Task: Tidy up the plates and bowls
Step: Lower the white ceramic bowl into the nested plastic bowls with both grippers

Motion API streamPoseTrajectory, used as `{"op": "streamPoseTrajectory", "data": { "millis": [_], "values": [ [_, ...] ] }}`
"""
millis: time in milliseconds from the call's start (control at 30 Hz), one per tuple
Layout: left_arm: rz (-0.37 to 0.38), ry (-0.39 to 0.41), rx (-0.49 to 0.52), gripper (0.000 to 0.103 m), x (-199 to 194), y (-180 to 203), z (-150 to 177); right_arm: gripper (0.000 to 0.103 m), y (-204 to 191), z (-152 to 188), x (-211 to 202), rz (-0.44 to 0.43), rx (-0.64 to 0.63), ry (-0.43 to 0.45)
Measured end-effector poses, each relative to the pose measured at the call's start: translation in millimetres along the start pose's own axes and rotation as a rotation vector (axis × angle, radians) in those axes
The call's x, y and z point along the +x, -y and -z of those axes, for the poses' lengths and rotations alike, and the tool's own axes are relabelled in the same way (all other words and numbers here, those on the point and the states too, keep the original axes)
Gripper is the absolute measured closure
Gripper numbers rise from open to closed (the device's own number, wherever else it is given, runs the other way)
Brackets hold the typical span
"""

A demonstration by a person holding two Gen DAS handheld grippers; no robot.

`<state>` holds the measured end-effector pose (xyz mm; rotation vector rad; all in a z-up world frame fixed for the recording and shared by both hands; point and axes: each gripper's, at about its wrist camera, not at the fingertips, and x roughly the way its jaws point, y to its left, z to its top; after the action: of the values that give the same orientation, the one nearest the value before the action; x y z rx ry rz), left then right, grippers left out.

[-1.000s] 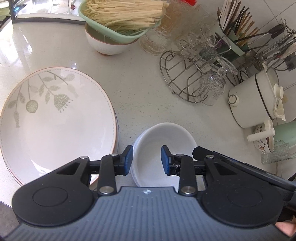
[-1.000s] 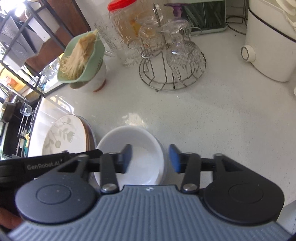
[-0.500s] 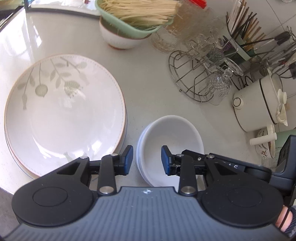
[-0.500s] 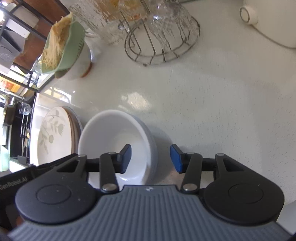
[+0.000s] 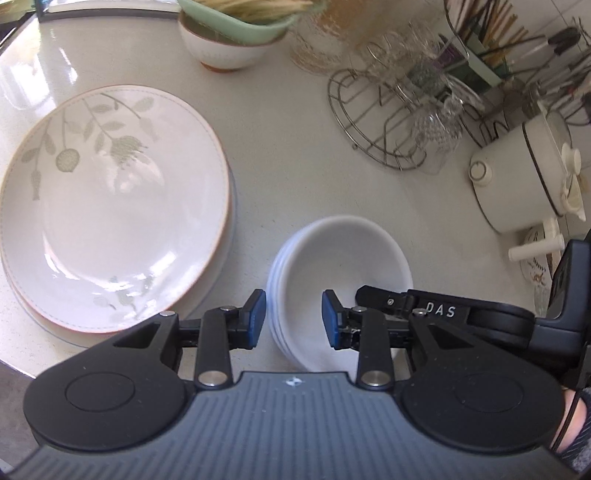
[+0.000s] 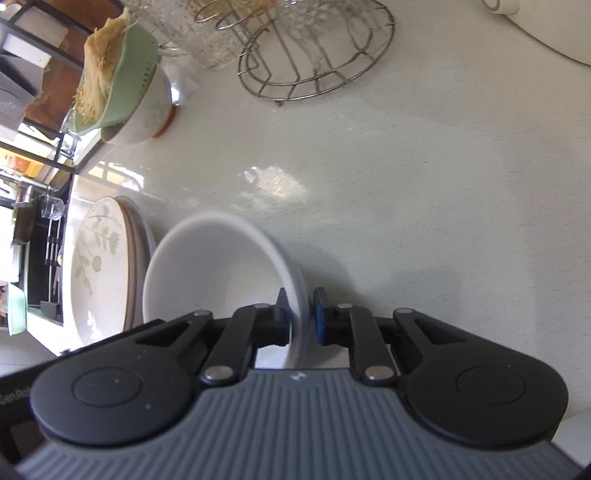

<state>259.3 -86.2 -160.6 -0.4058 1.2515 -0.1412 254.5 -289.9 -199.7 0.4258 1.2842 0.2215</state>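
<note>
A stack of white bowls [image 5: 343, 258] stands on the pale counter beside a stack of leaf-patterned plates [image 5: 110, 206]. My right gripper [image 6: 300, 314] is shut on the right rim of the top white bowl [image 6: 214, 273], one pad inside the wall and one outside. In the left wrist view its black body [image 5: 443, 312] reaches in from the right. My left gripper [image 5: 292, 319] hovers over the left rim of the bowls. Its jaws are partly open and the pads touch nothing. The plates [image 6: 99, 266] lie left of the bowl in the right wrist view.
A green colander of noodles [image 5: 236, 22] rests on a bowl at the back. A wire rack with glasses [image 5: 399, 122], a utensil holder [image 5: 491, 44] and a white pot [image 5: 524, 177] crowd the right. The counter edge [image 5: 14, 369] runs near the plates.
The right gripper sank to the bowl and its jaws closed on the right rim. The left gripper drifted slightly down towards the bowls, its opening unchanged.
</note>
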Motion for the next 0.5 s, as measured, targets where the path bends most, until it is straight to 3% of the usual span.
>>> {"op": "streamPoseTrajectory", "data": {
  "millis": [300, 500],
  "values": [
    [0.020, -0.048, 0.112, 0.066, 30, 29, -21, 0.090, 30, 3, -19, 0.047, 0.037, 0.034],
    [0.070, -0.100, 0.102, 0.066, 51, 41, -18, 0.090, 48, 7, -29, 0.060, 0.080, 0.050]
  ]
}}
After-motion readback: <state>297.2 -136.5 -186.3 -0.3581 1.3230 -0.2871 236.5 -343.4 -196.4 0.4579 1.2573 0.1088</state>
